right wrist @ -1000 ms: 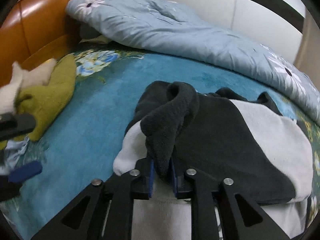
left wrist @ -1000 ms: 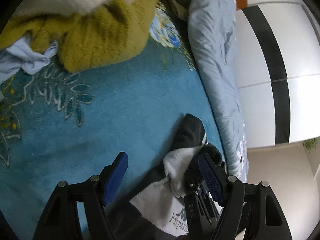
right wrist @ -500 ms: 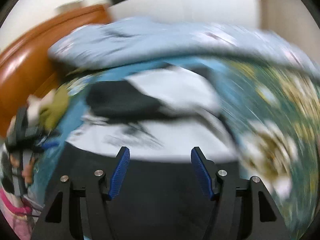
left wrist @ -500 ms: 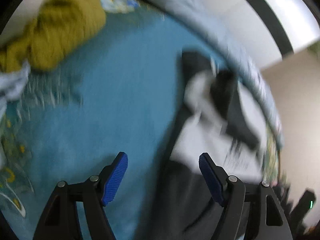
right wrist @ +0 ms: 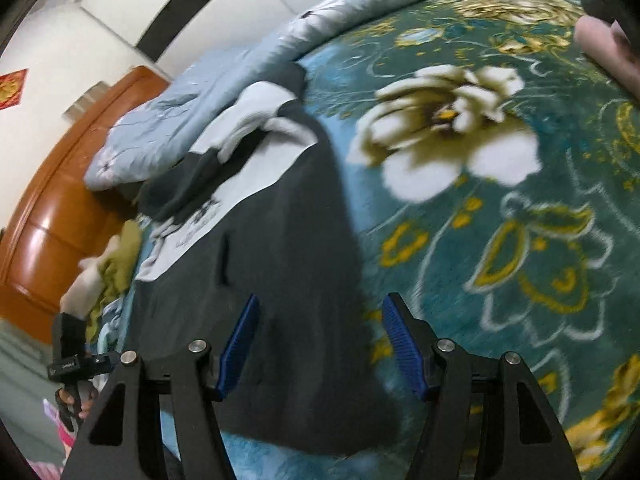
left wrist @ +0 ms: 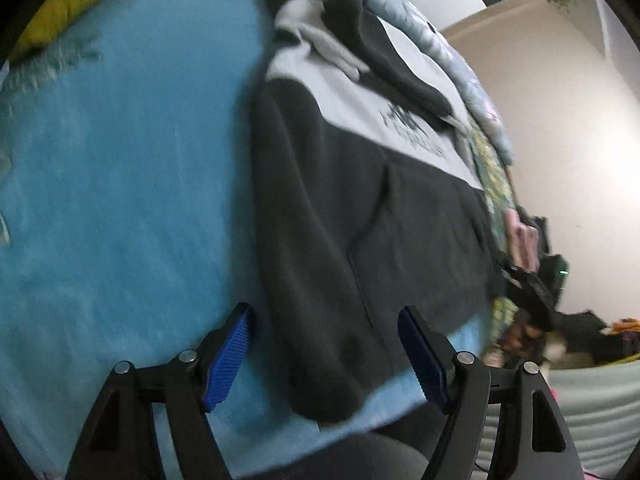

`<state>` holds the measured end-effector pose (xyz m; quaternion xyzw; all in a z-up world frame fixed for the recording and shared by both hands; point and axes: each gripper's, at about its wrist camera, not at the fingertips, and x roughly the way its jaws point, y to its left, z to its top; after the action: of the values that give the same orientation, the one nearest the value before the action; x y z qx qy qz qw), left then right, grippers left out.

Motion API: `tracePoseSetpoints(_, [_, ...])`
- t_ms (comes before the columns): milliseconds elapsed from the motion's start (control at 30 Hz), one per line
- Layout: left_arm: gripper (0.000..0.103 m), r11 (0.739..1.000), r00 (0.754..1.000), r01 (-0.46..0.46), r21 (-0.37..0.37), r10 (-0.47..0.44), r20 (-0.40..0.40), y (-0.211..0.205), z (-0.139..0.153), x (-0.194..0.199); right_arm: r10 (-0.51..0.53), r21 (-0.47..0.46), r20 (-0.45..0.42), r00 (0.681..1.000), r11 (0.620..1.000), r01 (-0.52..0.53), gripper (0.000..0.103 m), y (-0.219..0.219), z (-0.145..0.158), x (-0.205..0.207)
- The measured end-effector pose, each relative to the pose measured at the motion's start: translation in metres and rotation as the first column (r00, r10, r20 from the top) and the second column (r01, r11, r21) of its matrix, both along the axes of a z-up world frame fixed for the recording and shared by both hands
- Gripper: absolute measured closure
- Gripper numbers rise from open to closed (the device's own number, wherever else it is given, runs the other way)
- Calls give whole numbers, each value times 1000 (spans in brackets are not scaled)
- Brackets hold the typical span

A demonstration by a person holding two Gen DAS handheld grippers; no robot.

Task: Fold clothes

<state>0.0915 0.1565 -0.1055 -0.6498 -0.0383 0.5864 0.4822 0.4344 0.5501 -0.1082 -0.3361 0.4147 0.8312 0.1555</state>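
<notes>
A dark grey and white sweatshirt [left wrist: 360,200] lies flat on the blue floral bedspread [left wrist: 120,160], with its sleeves folded across the white chest. My left gripper [left wrist: 328,356] is open and empty just above the sweatshirt's left hem corner. My right gripper [right wrist: 320,344] is open and empty above the sweatshirt's [right wrist: 280,260] right hem corner. The left gripper [right wrist: 72,364] also shows at the far left of the right wrist view.
A rolled light blue quilt [right wrist: 192,100] lies along the far side by the white wall. An olive green sweater [left wrist: 68,4] sits near the wooden headboard [right wrist: 52,208]. A pile of other clothes [left wrist: 592,332] lies beyond the bed's edge.
My right gripper let go of the dark sleeve and opened. Both grippers pulled back from the collar end to the sweatshirt's hem.
</notes>
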Motion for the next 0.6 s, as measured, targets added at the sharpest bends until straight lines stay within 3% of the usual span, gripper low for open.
tracePoseSetpoints(167, [26,995,992,-27,91,16,126,-14,-7,3,34,-84,-94,995,996,-42,43,-8,-6,12])
tracePoseSetpoints(233, [27,994,982,-21,110,0,187,-14,-12,7,7,-112,-108,994,994,-19,67,-5,-9,18])
tracePoseSetpoints(300, [27,993,981,-31,113,8,196,-14,-12,10,-23,-151,-110,994,989,6,78,-1,-15,21])
tracePoseSetpoints(333, [28,993,982,-39,112,17,189,-15,-11,11,-36,-169,-114,993,985,16,79,0,-17,23])
tracePoseSetpoints(367, [38,992,982,-48,113,26,187,-15,-11,11,-41,-180,-128,991,984,17,81,0,-17,23])
tracePoseSetpoints(400, [72,991,981,-58,117,35,189,-15,-12,10,-44,-189,-144,989,982,16,83,0,-15,22])
tracePoseSetpoints(433, [86,990,981,-68,120,44,192,-15,-12,9,-48,-198,-162,986,980,15,84,1,-13,21])
tracePoseSetpoints(533, [87,987,978,-97,130,70,198,-15,-13,6,-73,-220,-236,969,975,20,85,4,0,25])
tracePoseSetpoints(600, [88,973,974,-120,197,77,215,-20,-5,1,-88,-236,-288,954,971,19,85,7,9,29])
